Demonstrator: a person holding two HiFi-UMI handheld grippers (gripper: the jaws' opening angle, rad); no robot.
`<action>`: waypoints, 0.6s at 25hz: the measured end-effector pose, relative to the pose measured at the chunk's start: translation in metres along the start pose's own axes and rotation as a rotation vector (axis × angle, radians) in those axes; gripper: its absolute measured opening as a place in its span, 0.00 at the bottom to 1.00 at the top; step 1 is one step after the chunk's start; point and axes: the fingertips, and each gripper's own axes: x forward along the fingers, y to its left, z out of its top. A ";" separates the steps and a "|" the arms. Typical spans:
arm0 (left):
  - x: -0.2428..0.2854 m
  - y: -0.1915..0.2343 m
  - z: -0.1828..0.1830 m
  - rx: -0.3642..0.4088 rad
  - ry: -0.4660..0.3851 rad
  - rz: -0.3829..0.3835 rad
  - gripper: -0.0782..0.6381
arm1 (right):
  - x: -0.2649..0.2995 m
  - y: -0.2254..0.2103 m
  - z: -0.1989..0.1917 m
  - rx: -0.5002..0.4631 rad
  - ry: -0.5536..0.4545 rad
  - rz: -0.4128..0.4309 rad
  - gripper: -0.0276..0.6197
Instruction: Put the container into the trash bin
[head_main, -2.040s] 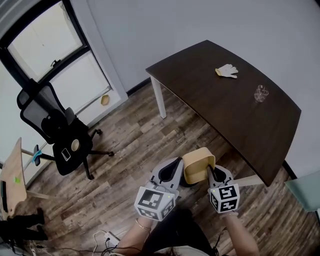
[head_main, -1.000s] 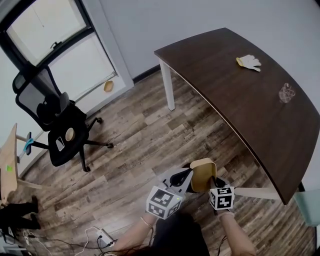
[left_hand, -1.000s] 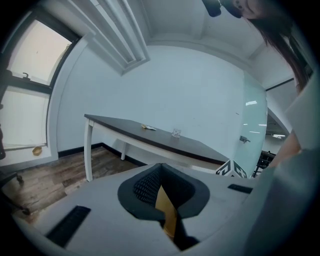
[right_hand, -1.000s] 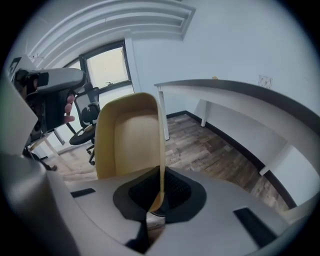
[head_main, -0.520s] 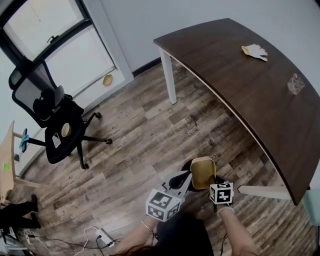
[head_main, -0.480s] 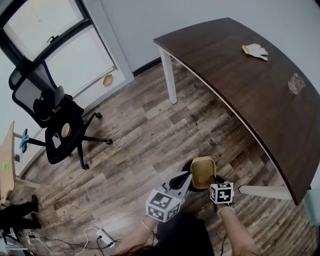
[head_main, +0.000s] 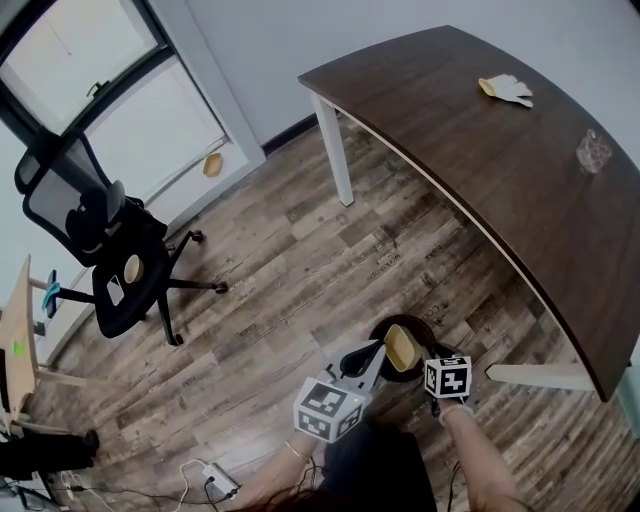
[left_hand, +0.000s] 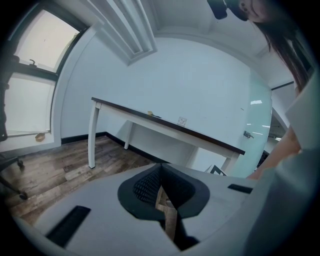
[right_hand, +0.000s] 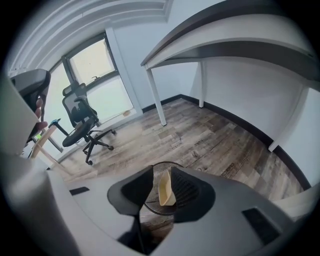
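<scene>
Head view: container (head_main: 402, 347) is sitting tilted right between the two sets of jaws, directly over the bin (head_main: 379, 333) mouth and partly inside the rim. Right gripper (head_main: 424, 357) is just beside its right edge, left gripper (head_main: 364, 357) just beside its left edge. Bin is standing on the plank floor (head_main: 300, 260), just ahead of both sets of jaws and near the table (head_main: 480, 160) edge.

Left gripper view: jaws are reading as closed, tips meeting. Only a thin slit is showing, and what looks like floor grain is coming through it. Nothing is being gripped.

Right gripper view: jaws are opening and standing wide. Container is edge-on between them, leaning against the right pad, with a clear gap to the left pad, so the pads aren't pressing it. Bin rim is showing as a thin dark ring just beyond and below the tips.

Handling, my read: the container is looking light, thin-walled and fairly stiff, probably moulded pulp or plastic. It's a tan, open, rounded-rectangle tub with a matte finish. It's best pinched across one side wall near the rim. A hard squeeze is likely to flex or crack the wall. With so little mass it's likely to hang on a pad or tip off the rim rather than drop cleanly.

Bin: round, dark, thin-rimmed. I can't tell its wall material.
</scene>
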 end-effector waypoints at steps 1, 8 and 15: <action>-0.001 -0.002 0.002 -0.001 0.003 -0.003 0.14 | -0.003 0.000 0.001 0.002 0.001 -0.003 0.23; -0.020 -0.022 0.038 0.020 0.017 -0.016 0.14 | -0.052 0.010 0.020 0.045 -0.025 -0.009 0.21; -0.046 -0.057 0.081 0.019 0.027 -0.035 0.14 | -0.130 0.029 0.051 0.041 -0.076 -0.002 0.17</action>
